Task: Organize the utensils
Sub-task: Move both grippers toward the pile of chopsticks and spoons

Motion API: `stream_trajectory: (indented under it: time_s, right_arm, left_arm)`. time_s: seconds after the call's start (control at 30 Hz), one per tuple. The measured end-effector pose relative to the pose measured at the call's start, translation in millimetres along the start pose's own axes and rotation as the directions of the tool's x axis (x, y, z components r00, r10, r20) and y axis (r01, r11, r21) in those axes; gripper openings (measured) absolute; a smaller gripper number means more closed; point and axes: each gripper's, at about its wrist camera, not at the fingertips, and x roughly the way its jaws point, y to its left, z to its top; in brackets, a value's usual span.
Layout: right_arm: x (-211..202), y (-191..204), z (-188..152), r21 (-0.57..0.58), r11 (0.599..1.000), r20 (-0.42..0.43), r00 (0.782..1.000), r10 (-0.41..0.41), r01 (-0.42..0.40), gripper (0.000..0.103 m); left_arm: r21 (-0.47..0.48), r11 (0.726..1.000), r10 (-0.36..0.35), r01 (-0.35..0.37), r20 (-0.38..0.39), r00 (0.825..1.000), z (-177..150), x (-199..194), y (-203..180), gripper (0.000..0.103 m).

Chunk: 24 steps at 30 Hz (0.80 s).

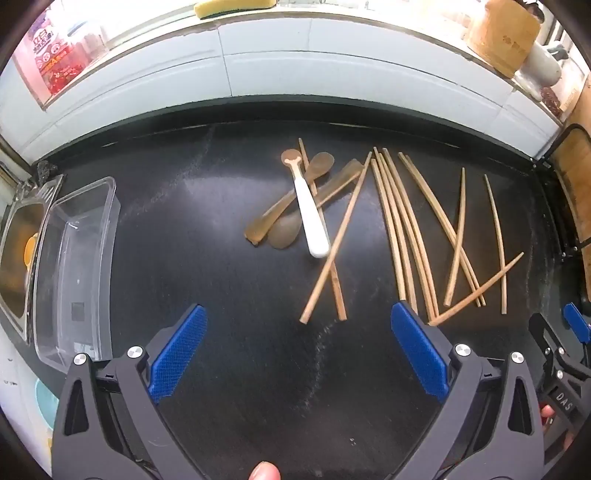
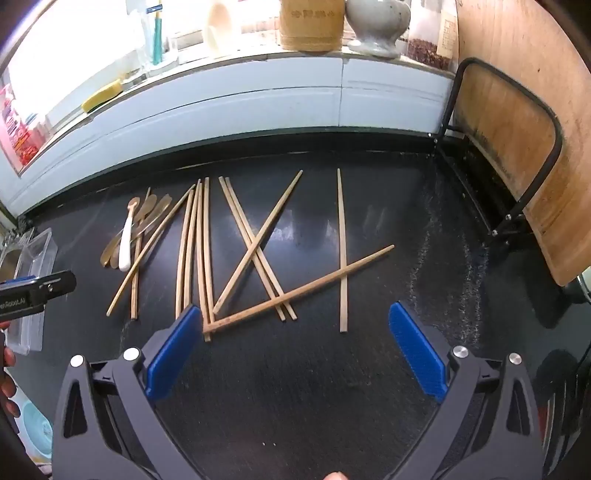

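Clear plastic box sits at my far left on the black counter. Spoons lie piled mid-counter, chopsticks scattered to their right. My left gripper and right gripper both hover wide apart, holding nothing. "DAS" shows on the right gripper's body.

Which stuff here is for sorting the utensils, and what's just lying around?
For the job: chopsticks, white-handled spoon, brown spoons, clear container.

Lying about: yellow sponge, bamboo holder, cutting board, grey pot.
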Motion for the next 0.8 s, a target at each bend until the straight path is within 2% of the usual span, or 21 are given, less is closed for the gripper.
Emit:
stream_trajectory:
  time_s: [0.27, 0.37, 0.47, 0.53, 0.6, 0.67, 0.8]
  right_arm:
    - [21.2, -10.2, 16.4, 0.016, 1.000, -0.030, 0.999, -0.023, 0.024, 0.098]
    - [29.0, -20.0, 23.9, 0.042, 0.998, -0.037, 0.999, -0.035, 0.036, 0.098]
    - [38.5, -27.4, 32.7, 0.054, 0.997, -0.048, 0.998, -0.045, 0.047, 0.098]
    - [43.9, -32.1, 38.0, 0.066, 0.997, -0.052, 0.998, -0.046, 0.049, 0.098]
    - [49.4, -36.6, 44.2, 0.092, 0.995, -0.049, 0.999, -0.021, 0.026, 0.098]
    - [53.8, -40.4, 48.4, 0.114, 0.993, -0.041, 0.999, 0.000, 0.005, 0.098]
    - [70.0, -48.1, 55.4, 0.125, 0.992, -0.040, 0.999, 0.010, -0.005, 0.098]
  left_arm:
    - [-0.070, 0.997, -0.023, 0.019, -0.052, 0.998, 24.2, 25.9, 21.9, 0.097]
    - [-0.083, 0.997, -0.011, 0.007, -0.048, 0.999, 31.2, 34.9, 25.5, 0.097]
    - [-0.061, 0.998, 0.002, -0.005, -0.051, 0.999, 41.9, 44.2, 25.2, 0.097]
    - [-0.026, 0.999, 0.044, -0.046, -0.072, 0.996, 45.9, 47.8, 23.1, 0.097]
    - [-0.009, 0.999, 0.038, -0.038, -0.063, 0.997, 50.2, 51.5, 23.7, 0.097]
    - [-0.004, 1.000, -0.002, 0.002, -0.053, 0.999, 54.1, 53.8, 25.4, 0.097]
    - [0.015, 0.999, -0.040, 0.041, -0.080, 0.996, 60.0, 63.1, 13.7, 0.097]
